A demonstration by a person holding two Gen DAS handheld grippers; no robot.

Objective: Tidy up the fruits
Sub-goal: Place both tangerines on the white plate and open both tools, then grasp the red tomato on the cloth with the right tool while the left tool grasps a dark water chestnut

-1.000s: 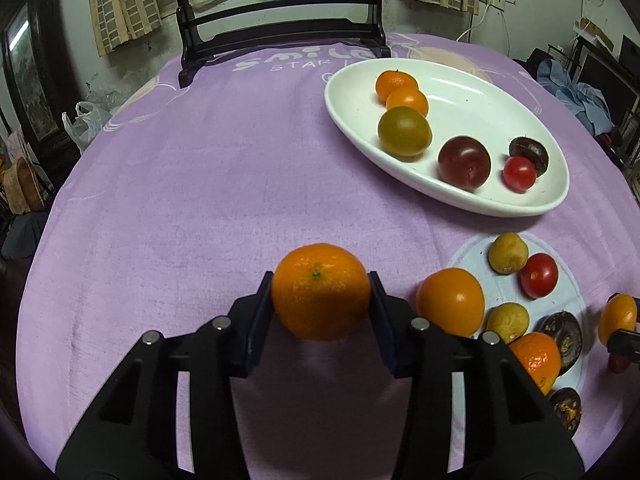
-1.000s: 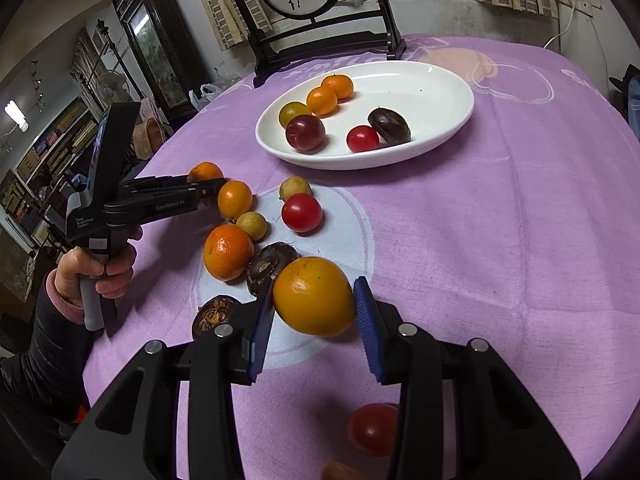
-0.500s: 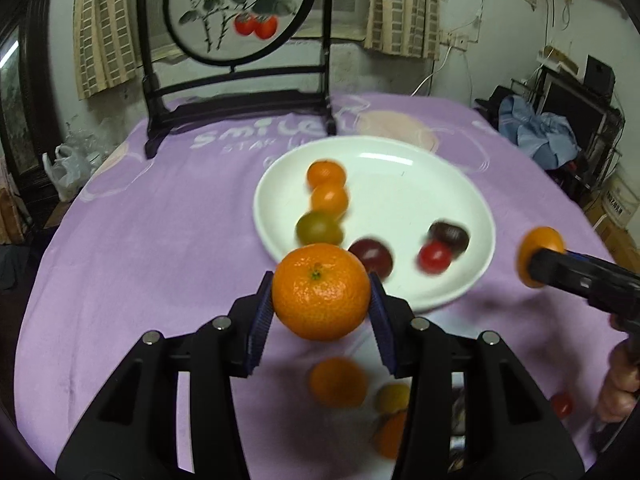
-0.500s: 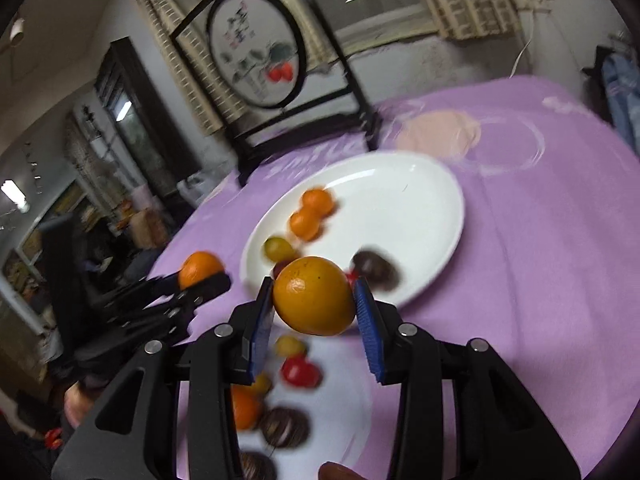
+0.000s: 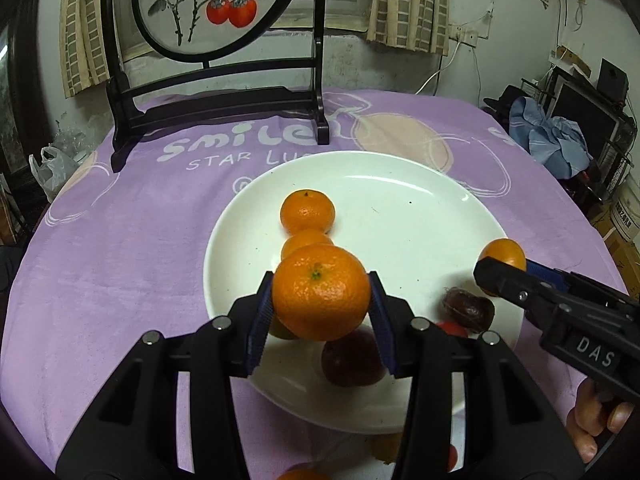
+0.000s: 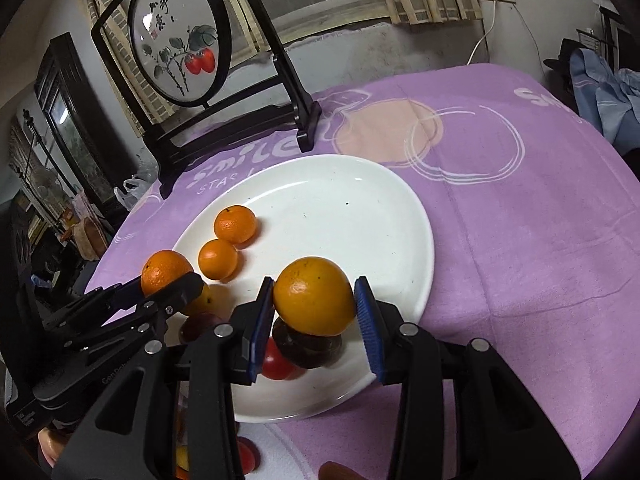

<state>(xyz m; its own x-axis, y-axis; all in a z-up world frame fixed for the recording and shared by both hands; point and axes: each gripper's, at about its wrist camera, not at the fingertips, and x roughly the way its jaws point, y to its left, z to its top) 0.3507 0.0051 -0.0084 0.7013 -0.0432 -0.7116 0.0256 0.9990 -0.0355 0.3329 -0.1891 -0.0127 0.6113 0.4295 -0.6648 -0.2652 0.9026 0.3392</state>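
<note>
My left gripper (image 5: 320, 312) is shut on a mandarin (image 5: 320, 292) and holds it above the near-left part of the white plate (image 5: 420, 216). My right gripper (image 6: 314, 316) is shut on a smooth orange (image 6: 314, 296) above the plate's near side (image 6: 360, 208). The plate holds two small mandarins (image 5: 307, 213), a dark purple plum (image 5: 352, 360), a brown wrinkled fruit (image 5: 468, 310), a red tomato (image 6: 278, 362) and a yellow-green fruit, partly hidden. In the left wrist view the right gripper (image 5: 500, 272) comes in from the right.
A black-framed round painted screen (image 5: 208, 12) stands on the purple tablecloth (image 5: 120, 240) behind the plate. A few loose fruits (image 6: 246, 456) lie on the cloth in front of the plate. Room clutter surrounds the table edges.
Both grippers have lifted their fruit from the loose pile and carried it forward over the plate. The plate now fills the middle of both views.
</note>
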